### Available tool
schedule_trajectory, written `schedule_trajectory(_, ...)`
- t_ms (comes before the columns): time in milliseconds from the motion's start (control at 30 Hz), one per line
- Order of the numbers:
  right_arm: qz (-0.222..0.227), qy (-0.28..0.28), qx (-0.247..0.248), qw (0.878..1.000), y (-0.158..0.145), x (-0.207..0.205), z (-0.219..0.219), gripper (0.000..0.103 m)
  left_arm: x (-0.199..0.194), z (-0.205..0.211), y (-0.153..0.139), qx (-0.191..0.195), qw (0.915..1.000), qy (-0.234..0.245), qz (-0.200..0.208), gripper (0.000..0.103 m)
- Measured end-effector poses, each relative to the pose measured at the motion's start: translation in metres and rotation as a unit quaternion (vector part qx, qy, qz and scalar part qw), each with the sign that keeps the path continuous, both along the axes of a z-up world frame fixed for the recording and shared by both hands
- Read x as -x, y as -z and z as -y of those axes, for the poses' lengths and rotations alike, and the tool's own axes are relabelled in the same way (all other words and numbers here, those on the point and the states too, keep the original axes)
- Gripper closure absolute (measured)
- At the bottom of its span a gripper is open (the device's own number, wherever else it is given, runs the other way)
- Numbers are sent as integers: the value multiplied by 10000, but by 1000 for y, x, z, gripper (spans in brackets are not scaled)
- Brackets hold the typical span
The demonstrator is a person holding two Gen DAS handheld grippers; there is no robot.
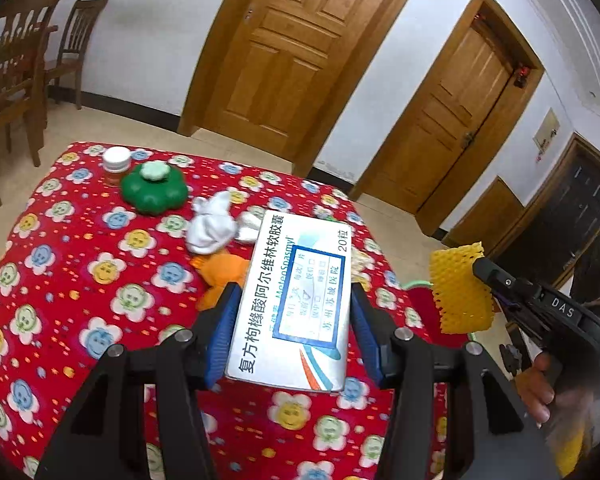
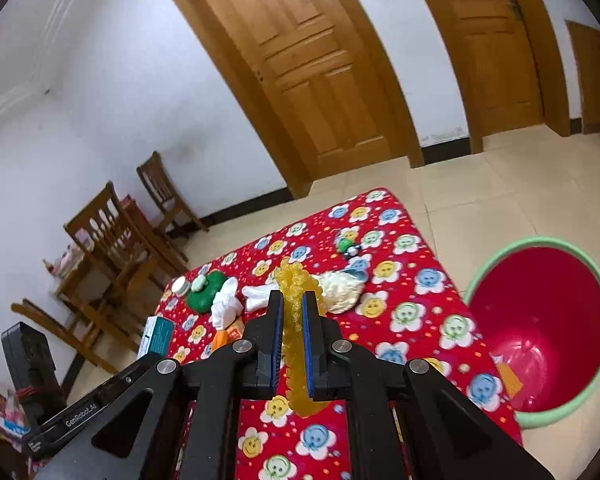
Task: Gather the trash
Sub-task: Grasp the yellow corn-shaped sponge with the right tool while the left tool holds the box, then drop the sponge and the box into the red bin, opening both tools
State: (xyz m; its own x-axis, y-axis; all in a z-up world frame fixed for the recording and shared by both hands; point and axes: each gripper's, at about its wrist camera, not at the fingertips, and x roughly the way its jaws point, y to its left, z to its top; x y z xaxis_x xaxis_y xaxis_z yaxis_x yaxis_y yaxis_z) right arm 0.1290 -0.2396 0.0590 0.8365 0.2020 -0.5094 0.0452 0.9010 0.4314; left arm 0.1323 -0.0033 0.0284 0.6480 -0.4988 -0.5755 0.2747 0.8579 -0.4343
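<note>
While I look along both sets of fingers, the biggest thing under me is the counter (image 1: 80, 280), draped in a red cloth printed with smiling flowers. Just off its right edge, seen from my right wrist, a red bin with a pale green rim (image 2: 540, 332) stands on the tiled floor, its mouth open toward me.

Next in size, my left hand-held gripper (image 1: 294, 320) is pinching a white medicine box (image 1: 300, 300) printed with blue characters; the blue pads press against its two long sides and it is lifted clear above the cloth. My right hand-held gripper (image 2: 292, 336) has its pads squeezed nearly together on a yellow foam net (image 2: 296, 320), which sticks out past the fingertips and hangs down below them. From the left wrist that same net shows as a yellow honeycomb sheet off the counter's right edge, with a hand (image 1: 540, 392) on the grip behind it.

On the cloth beyond lie a green flower-shaped container (image 1: 154, 192) with a pale lid, and a small jar with a white cap (image 1: 116, 162) just beside it near the far left corner. Closer in sit a crumpled white tissue (image 1: 210, 228) and, just in front of it, an orange scrap (image 1: 220, 276) partly hidden by the box. A cream-coloured crumpled wad (image 2: 342, 286) lies just past my right fingertips, and a small green and black piece (image 2: 348, 246) further back.
</note>
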Motion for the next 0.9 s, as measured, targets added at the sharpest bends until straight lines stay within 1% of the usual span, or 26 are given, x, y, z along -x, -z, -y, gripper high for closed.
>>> schedule_trajectory(133, 136, 199, -123, 9996, -4, 20, 23, 94, 8, 23, -7, -17, 9998, 202, 7, 49)
schedule_trajectory(233, 179, 350, -116, 9992, -6, 32, 40, 94, 11, 42, -10, -36, 9992, 400, -31, 49)
schedule_trajectory(400, 205, 620, -192, 9977, -2, 46, 70, 94, 15, 76, -14, -216, 9974, 684, -9, 49)
schedule_trajectory(600, 118, 966, -437, 9943, 14, 58, 111, 94, 17, 123, -13, -486, 9935, 1026, 17, 49)
schedule_trajectory(667, 55, 1091, -544, 9925, 24, 61, 126, 94, 17, 140, -10, -555, 9919, 1145, 17, 49)
schedule_trajectory(900, -222, 1529, -716, 9854, 56, 68, 169, 94, 16, 205, 5, -801, 9821, 1705, -30, 49)
